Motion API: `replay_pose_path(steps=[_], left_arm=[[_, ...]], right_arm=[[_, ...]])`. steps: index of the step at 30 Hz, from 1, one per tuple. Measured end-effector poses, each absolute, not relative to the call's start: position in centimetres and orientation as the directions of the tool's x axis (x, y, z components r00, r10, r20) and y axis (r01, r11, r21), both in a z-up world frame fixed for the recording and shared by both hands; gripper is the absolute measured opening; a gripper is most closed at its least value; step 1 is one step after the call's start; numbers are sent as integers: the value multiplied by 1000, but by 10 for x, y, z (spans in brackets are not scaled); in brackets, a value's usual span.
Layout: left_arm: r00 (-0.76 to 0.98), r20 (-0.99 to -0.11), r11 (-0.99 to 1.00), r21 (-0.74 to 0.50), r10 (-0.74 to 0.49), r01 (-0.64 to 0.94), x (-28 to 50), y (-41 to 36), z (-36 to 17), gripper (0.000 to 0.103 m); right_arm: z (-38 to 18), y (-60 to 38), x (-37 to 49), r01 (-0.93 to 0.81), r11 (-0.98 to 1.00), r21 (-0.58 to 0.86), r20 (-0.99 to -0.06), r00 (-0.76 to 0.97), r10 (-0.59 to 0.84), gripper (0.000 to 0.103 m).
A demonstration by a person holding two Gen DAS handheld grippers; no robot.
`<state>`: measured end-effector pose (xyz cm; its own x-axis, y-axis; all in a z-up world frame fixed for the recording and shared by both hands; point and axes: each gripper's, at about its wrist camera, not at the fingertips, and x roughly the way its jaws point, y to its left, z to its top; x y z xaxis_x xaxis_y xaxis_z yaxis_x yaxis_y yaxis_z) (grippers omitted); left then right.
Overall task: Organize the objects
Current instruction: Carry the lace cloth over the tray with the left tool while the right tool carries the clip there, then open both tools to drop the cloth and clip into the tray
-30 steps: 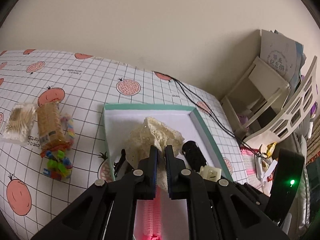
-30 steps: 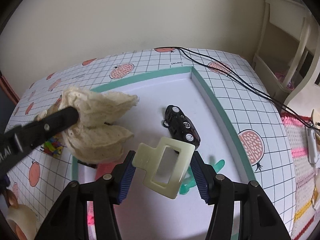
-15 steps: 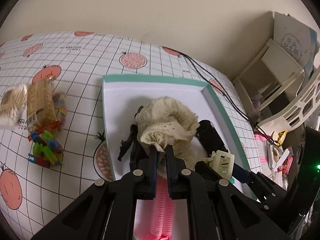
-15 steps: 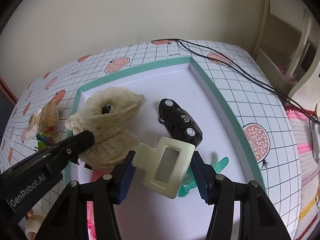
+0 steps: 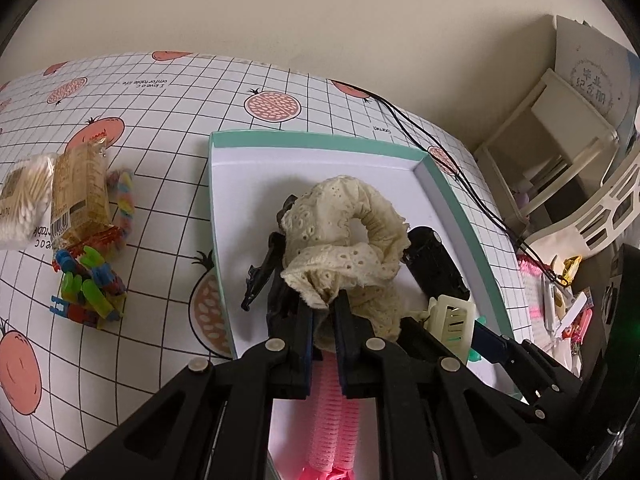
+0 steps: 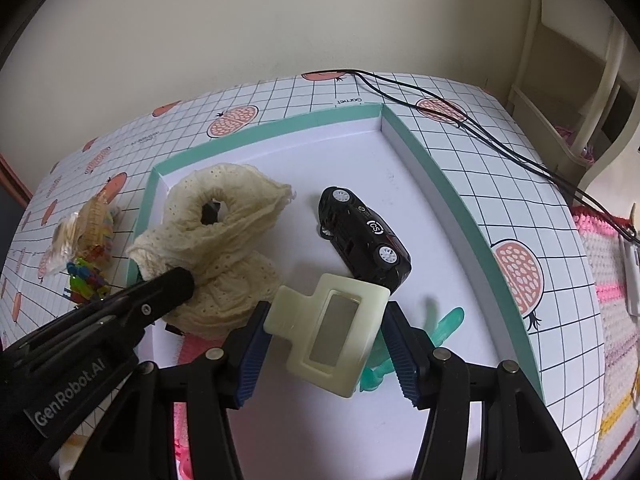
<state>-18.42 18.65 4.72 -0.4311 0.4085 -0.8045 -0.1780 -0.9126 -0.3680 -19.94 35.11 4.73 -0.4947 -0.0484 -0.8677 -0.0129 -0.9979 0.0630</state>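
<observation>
A cream lace scrunchie (image 5: 344, 240) is pinched at its near edge by the left tongs (image 5: 323, 312), whose fingers are closed on the fabric; the rest of it is draped inside the green-rimmed tray (image 5: 320, 142) on the counter (image 5: 160, 128). A cream hair claw (image 6: 332, 336) is clamped between the blue pads of the right tongs (image 6: 326, 340), just above the tray floor. A black toy car (image 6: 364, 236) is lying on its side to the right of the scrunchie, just beyond the claw. A black clip (image 5: 264, 268) is partly covered at the scrunchie's left, and a pink roller (image 5: 332, 420) is seen under the left tongs. A green item (image 6: 444, 324), perhaps another clip, is half hidden under the claw. Left of the tray, packets (image 5: 80, 192) and coloured pegs (image 5: 88, 284) are heaped on the counter.
</observation>
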Motion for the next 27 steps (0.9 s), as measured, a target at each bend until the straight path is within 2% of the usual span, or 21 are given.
replay_pose_path(steps=[7,9,12,22,27], left_arm=[[-419,-799,-902,-389,431,-187,-182,186,51,13],[-413,-800,-900,-392,436,-190,-181,185,51,23],[-411,-800,-899,-396,438,-188,-179,183,54,28],[-445,-781,-899,-380,438,-218,-168,177,76,28],[-463,-792,-917,-336,398,-214,-164,169,79,28]], right_arm=[[49,351,-199,-17,-996,88,-864,-500,-67,60],[50,349,-198,-12,-996,89,-862,-502,-71,60],[53,350,-196,-10,-996,93,-858,-509,-75,60],[70,352,-181,-2,-989,149,-836,-535,-125,60],[72,352,-173,6,-992,123,-840,-531,-108,60]])
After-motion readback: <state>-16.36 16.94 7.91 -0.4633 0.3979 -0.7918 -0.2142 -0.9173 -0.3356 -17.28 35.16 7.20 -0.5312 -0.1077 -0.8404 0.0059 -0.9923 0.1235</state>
